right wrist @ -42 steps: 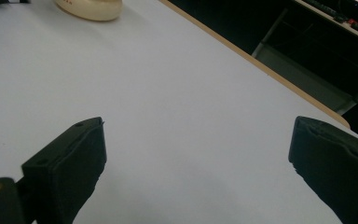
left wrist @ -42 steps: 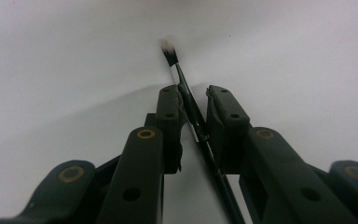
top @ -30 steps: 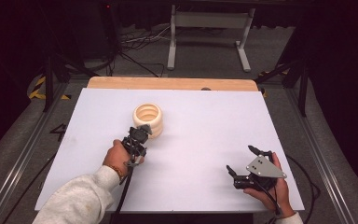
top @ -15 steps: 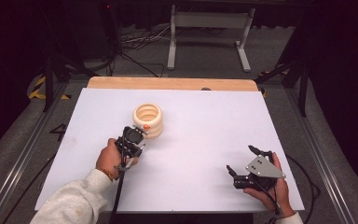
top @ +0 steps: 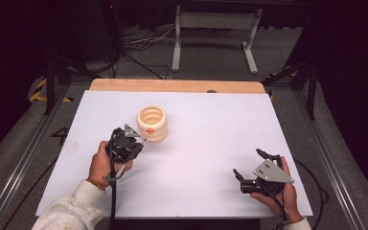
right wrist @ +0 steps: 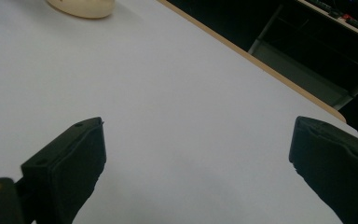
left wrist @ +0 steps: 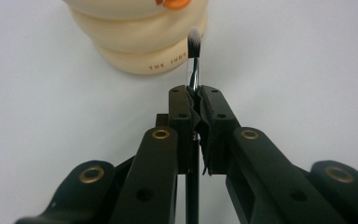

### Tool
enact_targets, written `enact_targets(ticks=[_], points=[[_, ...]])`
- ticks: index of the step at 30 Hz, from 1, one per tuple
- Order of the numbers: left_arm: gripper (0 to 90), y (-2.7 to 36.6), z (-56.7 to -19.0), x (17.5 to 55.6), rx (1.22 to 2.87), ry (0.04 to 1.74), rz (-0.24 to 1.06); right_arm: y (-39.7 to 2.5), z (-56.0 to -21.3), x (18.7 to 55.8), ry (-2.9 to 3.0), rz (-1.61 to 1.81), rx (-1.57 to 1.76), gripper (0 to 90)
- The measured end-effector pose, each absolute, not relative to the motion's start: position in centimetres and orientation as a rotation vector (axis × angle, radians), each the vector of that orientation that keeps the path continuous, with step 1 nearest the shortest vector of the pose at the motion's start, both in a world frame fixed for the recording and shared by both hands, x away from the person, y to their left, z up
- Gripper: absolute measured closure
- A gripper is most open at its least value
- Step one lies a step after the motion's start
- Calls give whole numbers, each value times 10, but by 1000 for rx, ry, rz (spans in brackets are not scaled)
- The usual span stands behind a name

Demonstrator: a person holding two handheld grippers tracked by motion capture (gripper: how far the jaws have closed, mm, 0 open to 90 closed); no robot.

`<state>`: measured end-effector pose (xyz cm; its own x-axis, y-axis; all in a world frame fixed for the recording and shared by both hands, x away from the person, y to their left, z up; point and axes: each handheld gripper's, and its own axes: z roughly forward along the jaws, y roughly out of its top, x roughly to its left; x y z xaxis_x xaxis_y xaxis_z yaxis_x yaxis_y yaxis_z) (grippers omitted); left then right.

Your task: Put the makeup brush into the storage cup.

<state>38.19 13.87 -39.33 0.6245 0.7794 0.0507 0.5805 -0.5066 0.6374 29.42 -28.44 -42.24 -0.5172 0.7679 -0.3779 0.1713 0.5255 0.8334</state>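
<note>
A cream ribbed pot (top: pixel 151 123) with an orange spot (top: pixel 150 129) stands on the white table, left of centre. My left gripper (top: pixel 138 139) sits just in front of it, shut on a thin brush. In the left gripper view the brush (left wrist: pixel 193 60) has a silver ferrule and pale bristles. It sticks out past the shut jaws of the left gripper (left wrist: pixel 196 93), and its tip lies at the base of the pot (left wrist: pixel 135 42). My right gripper (top: pixel 247 162) rests at the front right, open and holding nothing. Its jaws stand wide apart in the right gripper view (right wrist: pixel 198 149).
The white tabletop (top: pixel 211 124) has a wooden strip (top: pixel 172 86) along its far edge. Beyond it on the floor stand a grey metal frame (top: pixel 215 28) and loose cables (top: pixel 139 45). The pot's base (right wrist: pixel 81 7) shows far off in the right gripper view.
My left gripper has drawn back a little to the left and toward the person, still holding the brush. The right gripper has stayed put.
</note>
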Motion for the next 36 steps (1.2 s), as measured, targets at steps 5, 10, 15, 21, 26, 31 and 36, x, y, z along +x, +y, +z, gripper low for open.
enact_targets(ticks=[5,10,15,21,26,31,36], points=[[844,147,-388,378,2199,1030,455,-285,-422,294,1980,977,766,43],[843,151,-385,373,2143,996,500,-286,-422,295,1975,957,778,43],[843,156,-380,366,2068,949,529,-288,-421,295,1956,958,791,42],[843,162,-371,354,1991,870,603,-287,-418,291,1935,973,766,43],[843,168,-363,347,1913,802,685,-286,-416,288,1920,1005,733,40],[843,174,-354,346,1834,776,700,-284,-416,286,1918,994,724,40],[843,175,-347,351,1795,768,683,-284,-416,286,1918,983,727,40]])
